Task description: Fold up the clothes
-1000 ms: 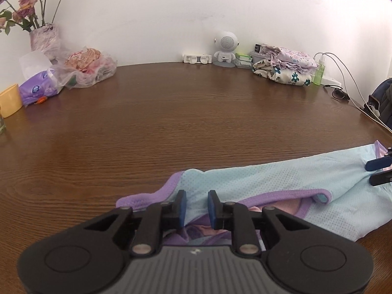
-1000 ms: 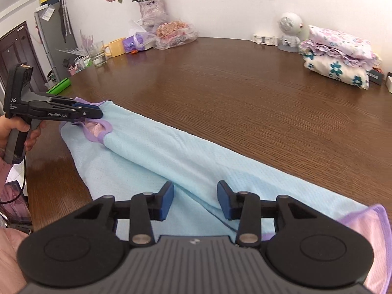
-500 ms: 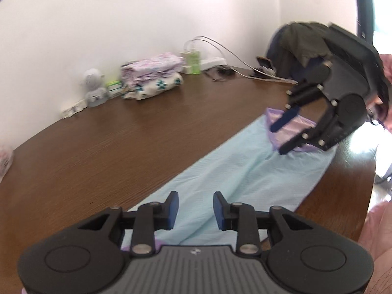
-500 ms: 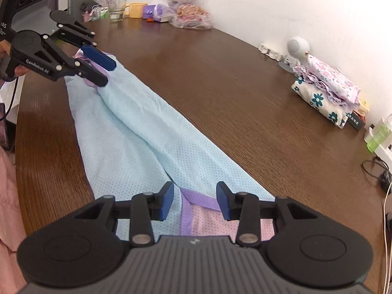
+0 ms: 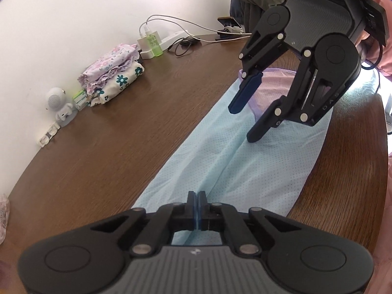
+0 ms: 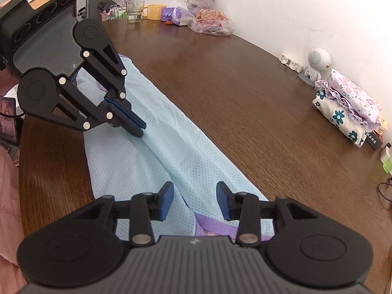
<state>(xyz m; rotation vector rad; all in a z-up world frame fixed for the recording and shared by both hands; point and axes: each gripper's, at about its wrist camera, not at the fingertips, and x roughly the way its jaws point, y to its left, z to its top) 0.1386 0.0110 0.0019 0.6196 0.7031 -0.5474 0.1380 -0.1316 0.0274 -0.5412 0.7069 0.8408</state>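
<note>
A light blue mesh garment (image 5: pixel 245 171) with purple trim lies stretched along the near edge of the brown table (image 5: pixel 122 147). My left gripper (image 5: pixel 197 196) is shut, its tips pinching the long fold ridge near the middle of the garment (image 6: pixel 171 147). The right wrist view shows that left gripper (image 6: pixel 139 129) coming in from the left, tips down on the cloth. My right gripper (image 6: pixel 195 201) hangs open just above the purple-trimmed end (image 6: pixel 215 225), with nothing between its fingers. The left wrist view shows the right gripper (image 5: pixel 243 123) hovering over the cloth.
A stack of folded floral clothes (image 6: pixel 348 107) and a small white robot-shaped speaker (image 6: pixel 318 66) stand by the wall. Chargers and cables (image 5: pixel 152 41) lie at one end. A glass (image 6: pixel 134 12), a yellow mug (image 6: pixel 154 11) and plastic bags (image 6: pixel 210 22) stand at the other.
My left gripper has left the purple end, travelled along the garment to its middle while rolling, and shut there. The right gripper stays open over its end, rolled somewhat.
</note>
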